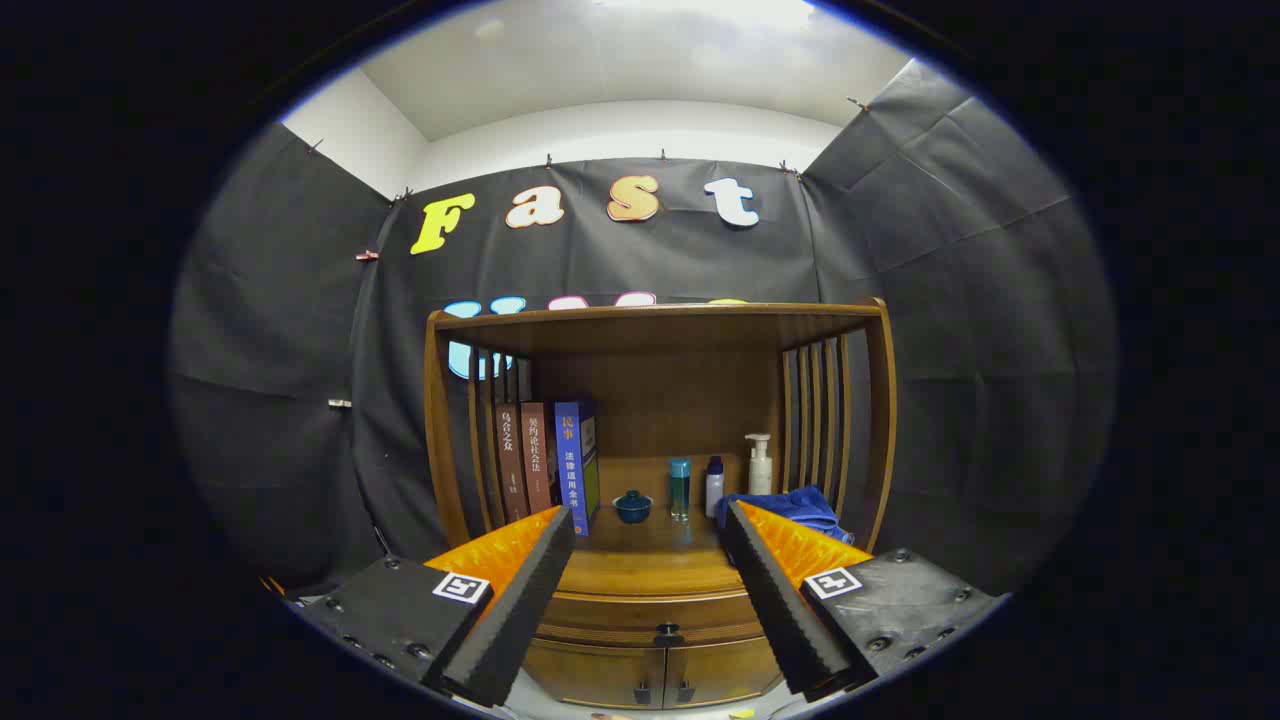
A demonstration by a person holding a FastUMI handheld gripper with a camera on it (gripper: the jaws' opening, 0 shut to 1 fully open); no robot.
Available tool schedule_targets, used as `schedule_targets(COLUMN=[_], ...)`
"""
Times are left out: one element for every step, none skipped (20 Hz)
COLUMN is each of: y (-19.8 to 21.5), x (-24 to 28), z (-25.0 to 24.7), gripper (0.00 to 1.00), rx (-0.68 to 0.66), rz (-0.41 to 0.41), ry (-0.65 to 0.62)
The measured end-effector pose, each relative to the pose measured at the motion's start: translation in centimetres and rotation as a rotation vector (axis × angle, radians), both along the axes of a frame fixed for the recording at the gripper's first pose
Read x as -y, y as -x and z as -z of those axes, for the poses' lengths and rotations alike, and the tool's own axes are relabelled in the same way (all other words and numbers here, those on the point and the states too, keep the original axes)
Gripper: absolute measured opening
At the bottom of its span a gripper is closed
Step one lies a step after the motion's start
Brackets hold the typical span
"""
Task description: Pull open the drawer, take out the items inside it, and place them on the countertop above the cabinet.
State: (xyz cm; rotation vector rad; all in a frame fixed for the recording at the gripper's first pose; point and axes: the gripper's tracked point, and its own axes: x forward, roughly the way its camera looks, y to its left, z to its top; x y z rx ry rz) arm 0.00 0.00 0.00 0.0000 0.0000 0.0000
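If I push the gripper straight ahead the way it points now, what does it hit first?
Likely the wooden cabinet itself: the open gripper points at the countertop's front edge, above the drawer knob. Just beyond sit a small blue lidded cup and bottles. Depth is hard to judge in this fisheye view.

3 books [545,462] stand upright at the shelf's left; a small blue lidded bowl [632,507], 3 bottles [719,484] and a blue cloth [790,506] sit rightward.

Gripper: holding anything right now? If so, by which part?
Nothing is held. The gripper is open, its fingers spread with empty space between them, well short of the drawer knob on the wooden cabinet.
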Motion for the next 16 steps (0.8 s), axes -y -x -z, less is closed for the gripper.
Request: schedule_targets(y=[0.04, 0.17, 0.2, 0.11, 0.05, 0.2, 0.21, 0.26, 0.24, 0.27, 0.35, 0.39, 0.42, 0.44, 0.46, 0.47], x=[0.0, 0.05, 0.1, 0.03, -0.03, -0.01, 0.0, 0.0, -0.06, -0.18, -0.27, -0.26, -0.27, -0.26, -0.21, -0.22], z=[-0.04, -0.03, -0.08, -0.16, -0.16, -0.19, -0.3, -0.43, -0.45, -0.55, -0.65, -0.69, -0.77, -0.87, -0.9, -0.88], gripper=[0.99, 0.99, 0.99, 0.99, 0.99, 0.99, 0.99, 0.99, 0.99, 0.99, 0.99, 0.99, 0.99, 0.99, 0.99, 0.99], rx=[0.001, 0.002, 0.003, 0.004, 0.005, 0.006, 0.01, 0.014, 0.019, 0.022, 0.024, 0.026, 0.029, 0.032, 0.033, 0.033], rz=[0.001, 0.002, 0.003, 0.004, 0.003, 0.002, 0.002, 0.003, 0.003, 0.001, 0.001, 0.001, 0.002, 0.003, 0.004, 0.004], ry=[0.001, 0.001, 0.002, 0.002, 0.004, 0.006, 0.009, 0.014, 0.019, 0.023, 0.027, 0.031, 0.033, 0.034, 0.034, 0.034])
